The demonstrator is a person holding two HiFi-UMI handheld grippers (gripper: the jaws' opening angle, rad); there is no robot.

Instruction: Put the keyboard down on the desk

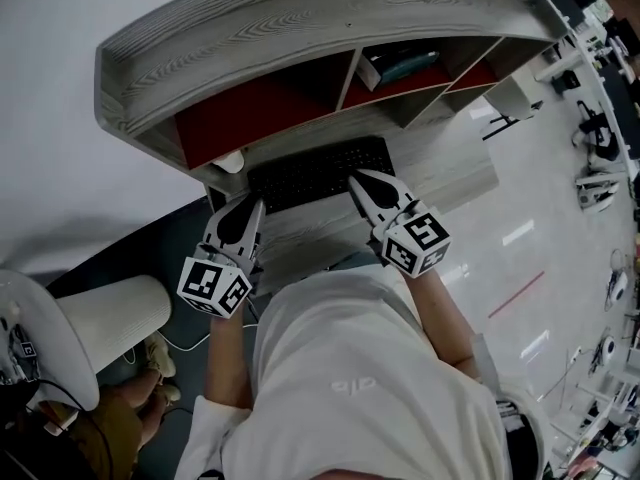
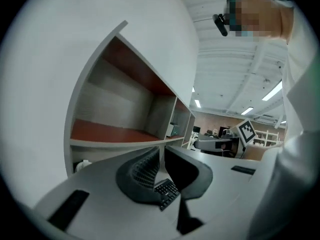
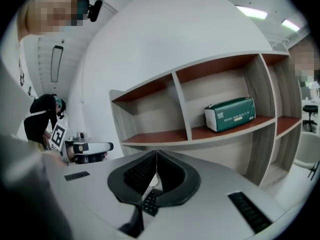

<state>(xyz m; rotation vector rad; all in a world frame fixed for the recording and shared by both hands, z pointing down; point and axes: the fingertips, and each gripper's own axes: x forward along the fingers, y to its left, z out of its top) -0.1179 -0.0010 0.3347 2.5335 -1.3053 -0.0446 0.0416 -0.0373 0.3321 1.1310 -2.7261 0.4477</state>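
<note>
Left gripper (image 1: 256,206) and right gripper (image 1: 358,179) hover clenched on nothing (pads meeting); keyboard (image 1: 320,173) lies flat on desk (image 1: 445,173) at my twelve o'clock. Placement looks done; next, I back away.

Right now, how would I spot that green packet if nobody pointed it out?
Start at the curved grey shelf unit that stands over the desk. Its middle compartment has a red floor, and the green packet lies there. It is the only green thing in sight on those shelves.
</note>
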